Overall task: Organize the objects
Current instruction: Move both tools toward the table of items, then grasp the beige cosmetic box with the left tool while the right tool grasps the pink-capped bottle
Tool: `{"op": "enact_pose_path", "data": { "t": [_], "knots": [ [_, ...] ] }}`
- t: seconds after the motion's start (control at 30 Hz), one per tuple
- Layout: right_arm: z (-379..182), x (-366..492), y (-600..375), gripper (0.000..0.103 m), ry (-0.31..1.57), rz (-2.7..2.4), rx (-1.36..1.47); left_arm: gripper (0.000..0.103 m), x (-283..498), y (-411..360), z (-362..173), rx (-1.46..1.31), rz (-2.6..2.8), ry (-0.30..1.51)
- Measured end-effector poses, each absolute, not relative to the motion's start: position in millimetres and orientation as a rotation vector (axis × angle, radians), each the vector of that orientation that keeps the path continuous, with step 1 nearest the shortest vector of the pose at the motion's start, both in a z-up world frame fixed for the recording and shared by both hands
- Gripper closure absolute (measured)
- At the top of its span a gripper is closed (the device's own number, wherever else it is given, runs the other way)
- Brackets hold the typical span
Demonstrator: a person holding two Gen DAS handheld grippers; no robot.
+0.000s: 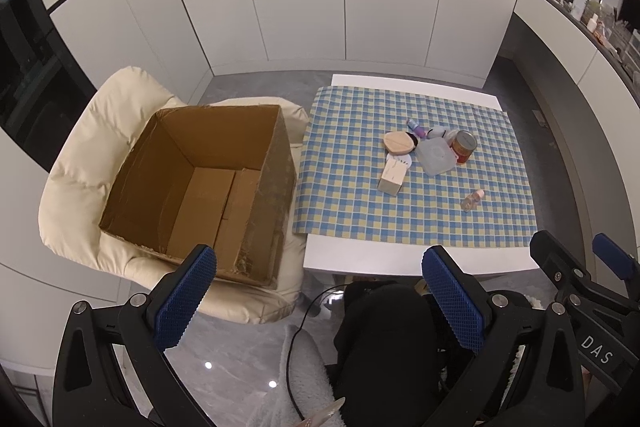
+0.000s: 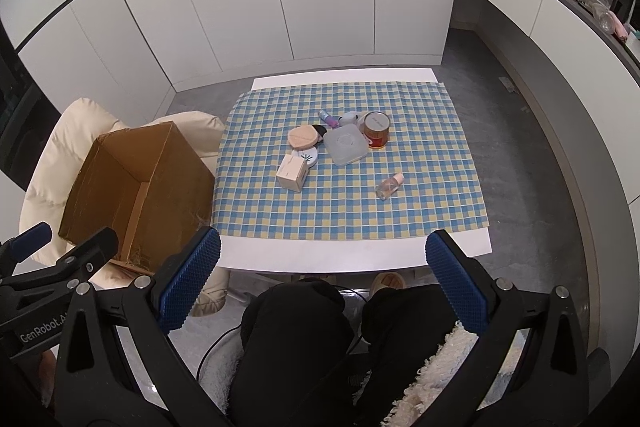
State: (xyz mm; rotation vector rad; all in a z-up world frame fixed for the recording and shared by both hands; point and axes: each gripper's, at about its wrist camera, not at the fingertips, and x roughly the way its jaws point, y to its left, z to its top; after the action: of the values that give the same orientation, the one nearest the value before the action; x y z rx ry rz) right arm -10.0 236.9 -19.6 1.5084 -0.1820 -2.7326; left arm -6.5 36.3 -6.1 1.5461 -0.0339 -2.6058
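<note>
Small items clustered near the bench (image 2: 352, 255) centre: red can (image 2: 376, 131), square translucent container (image 2: 345, 145), small carton (image 2: 293, 173); a little bottle (image 2: 389, 186) lay apart toward the right edge. Empty cardboard box (image 1: 208, 187) sat on a cream chair (image 1: 80, 171) off the left edge. Left hand-held gripper (image 1: 320, 303) and right hand-held gripper (image 2: 324, 283) both gaped wide, holding nothing.

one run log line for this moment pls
phase: start | left gripper: open, empty | right gripper: open, empty | cardboard box: empty, on chair | items: clustered on checked cloth

A white table (image 2: 360, 253) carried a blue-and-yellow checked cloth (image 2: 420, 195) (its near edge left bare). On the cloth a cluster sat near centre: a red can (image 2: 376, 131) at 2 o'clock, a small carton (image 2: 293, 173) at 8, a little bottle (image 2: 389, 186) lying apart at 5.
</note>
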Motion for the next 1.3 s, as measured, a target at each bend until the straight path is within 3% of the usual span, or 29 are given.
{"op": "enact_pose_path", "data": {
  "t": [0.3, 0.6, 1.1, 1.3],
  "knots": [
    [-21.1, -8.8, 261.6, 0.0, -0.166, -2.806, 1.513, 0.0, -12.4, 64.8, -3.8, 1.524, -2.635, -0.109],
    [-21.9, -14.3, 306.3, 0.0, -0.273, -2.858, 1.521, 0.0, -35.1, 94.1, -8.5, 1.426, -2.666, -0.14],
    [-51.3, -52.3, 371.8, 0.0, -0.397, -2.921, 1.512, 0.0, -125.4, 121.8, -43.6, 1.468, -2.571, -0.025],
    [-72.1, -70.1, 366.0, 0.0, -0.242, -2.924, 1.458, 0.0, -153.5, 129.9, -76.9, 1.487, -2.592, 0.014]
  ]
}}
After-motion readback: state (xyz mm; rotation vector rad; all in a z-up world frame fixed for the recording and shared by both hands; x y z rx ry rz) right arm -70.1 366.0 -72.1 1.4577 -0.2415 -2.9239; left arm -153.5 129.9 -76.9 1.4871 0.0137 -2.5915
